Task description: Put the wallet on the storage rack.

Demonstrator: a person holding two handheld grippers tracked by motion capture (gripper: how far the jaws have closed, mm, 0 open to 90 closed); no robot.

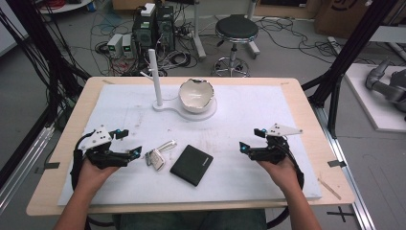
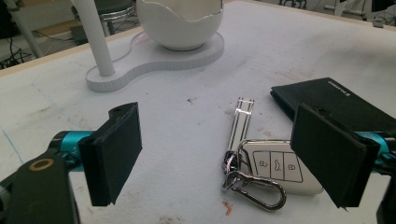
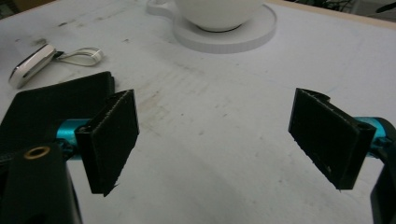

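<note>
Both jaws of the left gripper (image 2: pixel 219 158) stand spread around the car key (image 2: pixel 275 165), light, hard, slick; pinch its flat sides.

White car key fob (image 2: pixel 275 170) w/ carabiner, flat beside black wallet (image 2: pixel 336 102).

no text on wallet (image 2: pixel 336 100) readable.

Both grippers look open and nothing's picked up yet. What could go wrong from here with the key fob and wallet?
The left gripper sits close to the car key fob; its flat body could slip from the pads, or the carabiner and strap could snag. The black wallet lies right beside the fob, so a wide approach might nudge it.
</note>
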